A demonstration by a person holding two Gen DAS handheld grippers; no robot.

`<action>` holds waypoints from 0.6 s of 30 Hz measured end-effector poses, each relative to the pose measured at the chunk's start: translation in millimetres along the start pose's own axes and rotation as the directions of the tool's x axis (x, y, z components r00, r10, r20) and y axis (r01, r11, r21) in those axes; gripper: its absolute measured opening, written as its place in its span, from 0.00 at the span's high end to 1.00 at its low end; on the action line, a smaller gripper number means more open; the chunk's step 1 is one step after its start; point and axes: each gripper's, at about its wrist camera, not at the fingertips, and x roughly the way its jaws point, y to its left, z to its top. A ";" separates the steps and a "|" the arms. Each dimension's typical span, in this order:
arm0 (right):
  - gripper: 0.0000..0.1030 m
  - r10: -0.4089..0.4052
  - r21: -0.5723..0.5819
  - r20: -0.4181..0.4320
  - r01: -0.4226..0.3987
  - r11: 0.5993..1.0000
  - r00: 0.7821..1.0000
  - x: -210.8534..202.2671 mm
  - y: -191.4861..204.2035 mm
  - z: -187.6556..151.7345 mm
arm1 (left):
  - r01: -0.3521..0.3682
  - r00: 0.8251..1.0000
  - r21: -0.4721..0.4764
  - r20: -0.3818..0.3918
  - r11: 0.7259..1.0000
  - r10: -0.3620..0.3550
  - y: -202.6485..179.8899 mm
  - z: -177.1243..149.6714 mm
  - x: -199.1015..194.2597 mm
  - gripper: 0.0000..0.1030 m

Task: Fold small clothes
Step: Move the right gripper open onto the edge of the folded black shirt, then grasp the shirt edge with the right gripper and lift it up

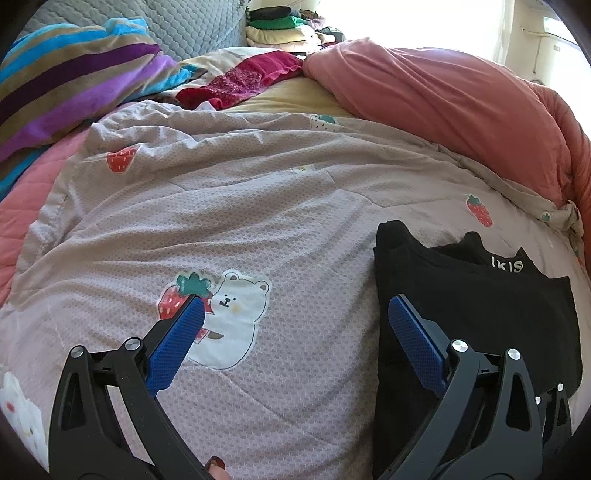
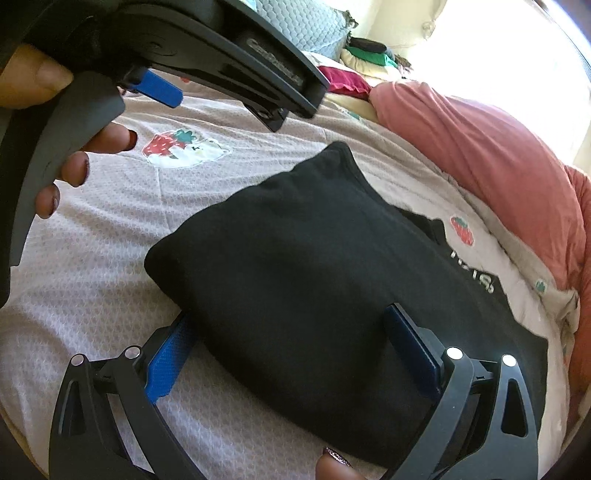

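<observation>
A black folded garment (image 1: 476,306) with white lettering near its far edge lies on the lilac bedspread (image 1: 258,206), at the right of the left wrist view. My left gripper (image 1: 295,301) is open above the bear print, and its right finger (image 1: 413,332) overlaps the garment's left edge. In the right wrist view the black garment (image 2: 314,258) fills the middle. My right gripper (image 2: 290,314) is open, with one blue pad on each side of the garment's near end. The left gripper's body (image 2: 229,51) and the hand holding it show at the top left.
A pink duvet (image 1: 443,107) is heaped along the right and far side. A striped blanket (image 1: 74,81) and a grey quilted pillow (image 1: 199,26) lie at the far left, with a dark red cloth (image 1: 251,77) between. A stack of folded clothes (image 1: 284,26) sits at the back.
</observation>
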 end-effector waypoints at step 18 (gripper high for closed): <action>0.93 0.060 0.128 0.201 -0.087 0.988 0.978 -41.8 -35.1 -8.5 | 0.215 0.959 -0.091 -0.171 0.972 -0.228 -28.3 17.7 35.9 0.09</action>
